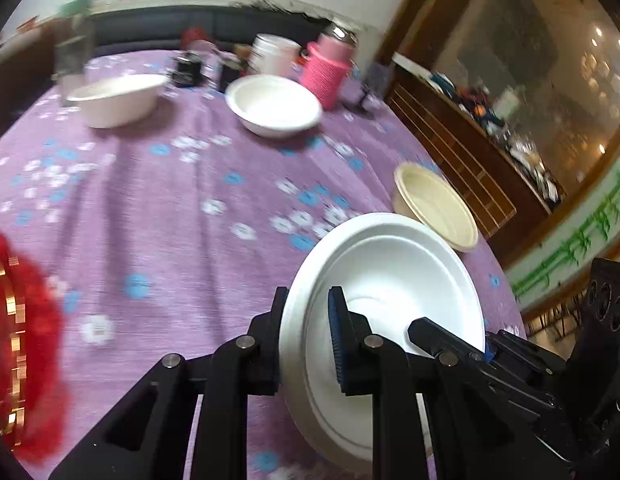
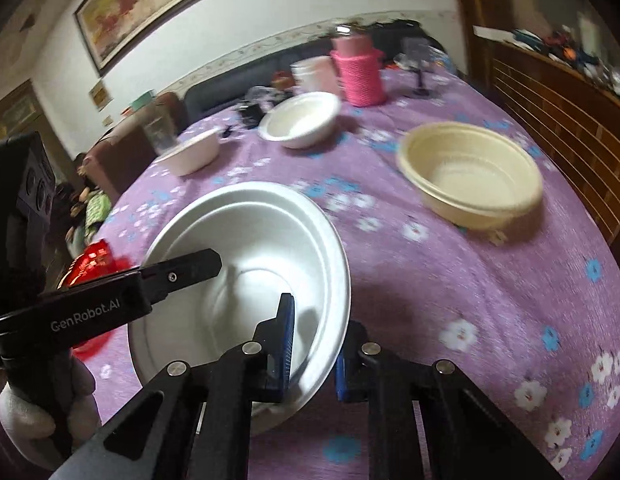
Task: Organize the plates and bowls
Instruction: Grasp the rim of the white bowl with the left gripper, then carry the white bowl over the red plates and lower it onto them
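A white foam bowl (image 1: 389,276) (image 2: 250,248) is held between both grippers, a little above the purple flowered tablecloth (image 1: 170,220). My left gripper (image 1: 308,300) is shut on its left rim, one finger inside and one outside. My right gripper (image 2: 319,320) is shut on the opposite rim the same way. In the right wrist view, a finger (image 2: 182,270) of the left gripper reaches into the bowl. A cream bowl (image 1: 433,204) (image 2: 469,176) stands near the table's right edge. Two more white bowls (image 1: 274,104) (image 1: 114,98) sit further back.
A pink knitted bottle (image 1: 327,68), a white tub (image 1: 274,54), dark small items and a glass (image 1: 72,56) crowd the far side. A red ornament (image 1: 34,320) lies at the left edge. A wooden cabinet (image 1: 469,148) stands right of the table.
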Demonstrator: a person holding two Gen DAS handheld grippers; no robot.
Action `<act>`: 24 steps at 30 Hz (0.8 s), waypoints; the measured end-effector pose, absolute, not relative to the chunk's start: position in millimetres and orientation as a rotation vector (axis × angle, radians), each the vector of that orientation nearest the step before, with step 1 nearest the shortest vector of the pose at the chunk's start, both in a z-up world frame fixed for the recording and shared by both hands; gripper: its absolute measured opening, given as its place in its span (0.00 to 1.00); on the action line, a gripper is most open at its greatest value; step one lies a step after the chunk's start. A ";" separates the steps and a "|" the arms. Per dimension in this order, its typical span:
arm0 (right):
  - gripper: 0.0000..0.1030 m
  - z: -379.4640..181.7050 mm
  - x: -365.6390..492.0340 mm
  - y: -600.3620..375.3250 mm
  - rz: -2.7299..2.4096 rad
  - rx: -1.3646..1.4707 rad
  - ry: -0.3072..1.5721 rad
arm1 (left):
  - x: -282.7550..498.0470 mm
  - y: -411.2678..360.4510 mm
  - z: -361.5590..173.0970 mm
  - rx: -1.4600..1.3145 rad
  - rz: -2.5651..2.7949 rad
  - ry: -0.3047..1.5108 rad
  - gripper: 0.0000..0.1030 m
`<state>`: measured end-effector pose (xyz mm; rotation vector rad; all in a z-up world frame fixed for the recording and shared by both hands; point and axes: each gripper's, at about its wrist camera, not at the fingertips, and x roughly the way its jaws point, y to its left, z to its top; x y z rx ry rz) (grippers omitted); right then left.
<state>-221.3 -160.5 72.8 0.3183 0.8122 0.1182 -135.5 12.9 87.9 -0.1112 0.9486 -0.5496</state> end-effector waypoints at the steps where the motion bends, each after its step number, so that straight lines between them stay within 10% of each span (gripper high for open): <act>1: 0.17 76.1 -219.3 -154.4 0.134 0.312 0.809 | -134.6 23.1 92.1 -0.126 -0.533 0.941 0.18; 24: 0.18 96.6 -115.6 109.4 0.603 0.093 0.890 | -128.8 289.6 88.8 -0.419 -0.003 0.867 0.19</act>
